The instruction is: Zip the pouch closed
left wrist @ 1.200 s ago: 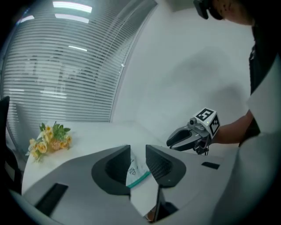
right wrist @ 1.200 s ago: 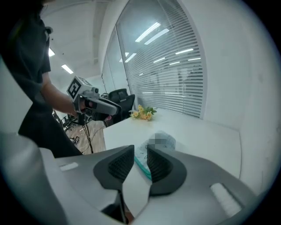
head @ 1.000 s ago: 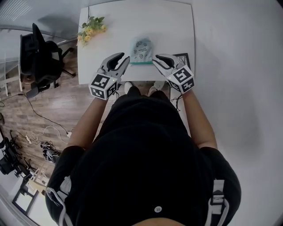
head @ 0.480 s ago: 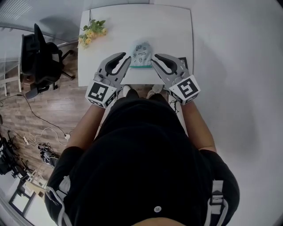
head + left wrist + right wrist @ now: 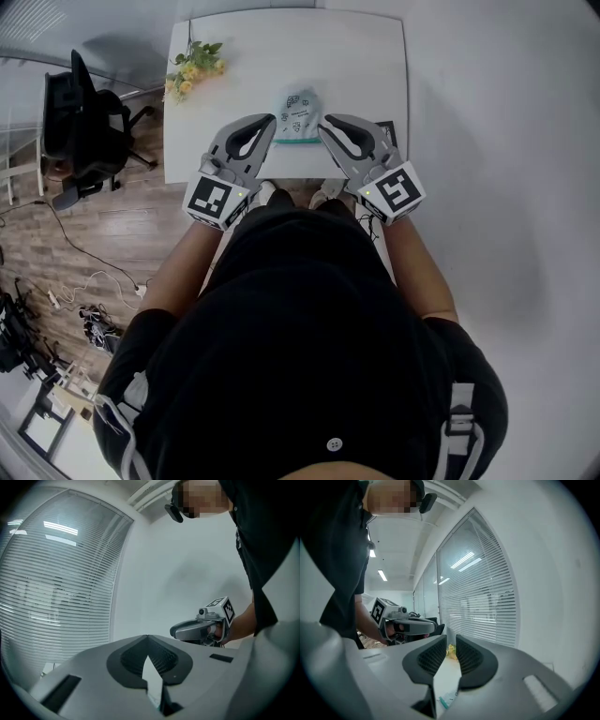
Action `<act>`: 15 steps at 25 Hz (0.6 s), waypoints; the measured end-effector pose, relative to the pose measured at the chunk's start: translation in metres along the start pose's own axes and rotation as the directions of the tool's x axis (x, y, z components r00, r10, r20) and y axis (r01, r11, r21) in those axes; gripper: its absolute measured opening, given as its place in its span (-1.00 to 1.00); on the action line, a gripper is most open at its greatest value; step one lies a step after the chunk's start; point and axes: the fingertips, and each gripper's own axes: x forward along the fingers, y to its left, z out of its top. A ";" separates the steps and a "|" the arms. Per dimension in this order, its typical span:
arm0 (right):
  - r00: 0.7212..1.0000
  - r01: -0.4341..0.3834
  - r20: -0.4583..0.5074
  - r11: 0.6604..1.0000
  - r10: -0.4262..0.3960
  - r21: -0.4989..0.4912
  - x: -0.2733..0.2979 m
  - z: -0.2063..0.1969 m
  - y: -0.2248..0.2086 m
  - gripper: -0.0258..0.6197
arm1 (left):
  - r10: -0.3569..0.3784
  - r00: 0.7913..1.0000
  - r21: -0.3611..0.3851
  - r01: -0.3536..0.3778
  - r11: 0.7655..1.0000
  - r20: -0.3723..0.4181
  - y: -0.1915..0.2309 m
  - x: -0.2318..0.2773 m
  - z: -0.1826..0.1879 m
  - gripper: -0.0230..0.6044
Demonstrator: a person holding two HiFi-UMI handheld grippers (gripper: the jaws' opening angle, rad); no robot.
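- Far left of the head view: a black chair point(image 5: 80, 117) stands on the wood floor and plays no part in the task.
- Upper left corner of the white table point(image 5: 366, 56): a sprig of yellow flowers point(image 5: 192, 64), well apart from the work area.
- Left gripper point(image 5: 271, 120): clenched, with its pads meeting at the tip and nothing between them. Its own view looks across the room, not down at the table.
- Upper centre: the pouch point(image 5: 298, 111) lies flat on the table with its teal zip edge point(image 5: 298, 141) toward you, between the two gripper tips. Neither gripper holds it.
- Right gripper point(image 5: 324, 123): its jaws have just been closing and stand a narrow slot apart, empty. Through that slot its own view shows only the table and a sliver of teal.
- Step in hand, as a judgement: the approach. No grasp is made, and the zip's state and the slider's position are too small to read.
- Next move: open the left jaws first, then lower both grippers toward the teal edge. Pinch the pouch beside the zip with one gripper and catch the slider with the other.
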 end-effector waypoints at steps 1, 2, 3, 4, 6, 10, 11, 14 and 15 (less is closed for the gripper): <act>1.000 0.000 0.004 1.000 0.000 -0.004 0.001 0.002 0.000 -0.76 | -0.004 1.000 0.000 0.004 1.000 -0.005 0.000 0.001 -0.001 -0.90; 1.000 -0.001 0.008 1.000 0.001 -0.010 0.001 0.005 0.000 -0.77 | -0.008 1.000 -0.001 0.008 1.000 -0.003 -0.001 0.001 0.000 -0.90; 1.000 0.000 0.015 1.000 0.000 -0.013 0.001 0.008 -0.001 -0.80 | -0.012 1.000 0.000 0.012 1.000 0.005 -0.002 0.002 0.003 -0.90; 1.000 0.004 0.024 1.000 -0.004 -0.014 0.001 0.011 -0.002 -0.82 | -0.017 1.000 0.003 0.017 1.000 0.014 -0.003 0.003 0.006 -0.90; 0.999 0.018 0.042 1.000 -0.018 -0.015 0.000 0.017 -0.004 -0.86 | -0.021 0.999 0.011 0.021 1.000 0.025 -0.004 0.005 0.009 -0.90; 0.997 0.037 0.062 0.999 -0.036 -0.024 -0.001 0.026 -0.009 -0.89 | -0.034 0.999 0.029 0.033 0.999 0.029 -0.007 0.008 0.014 -0.90; 0.997 0.039 0.064 0.999 -0.037 -0.028 -0.001 0.028 -0.009 -0.89 | -0.035 0.999 0.029 0.034 0.999 0.033 -0.007 0.008 0.016 -0.90; 0.997 0.045 0.068 0.998 -0.042 -0.041 -0.002 0.030 -0.013 -0.89 | -0.035 0.998 0.014 0.035 0.999 0.046 -0.007 0.010 0.022 -0.90; 0.997 0.049 0.070 0.998 -0.045 -0.045 -0.002 0.030 -0.014 -0.89 | -0.036 0.998 0.015 0.036 0.999 0.052 -0.007 0.011 0.023 -0.90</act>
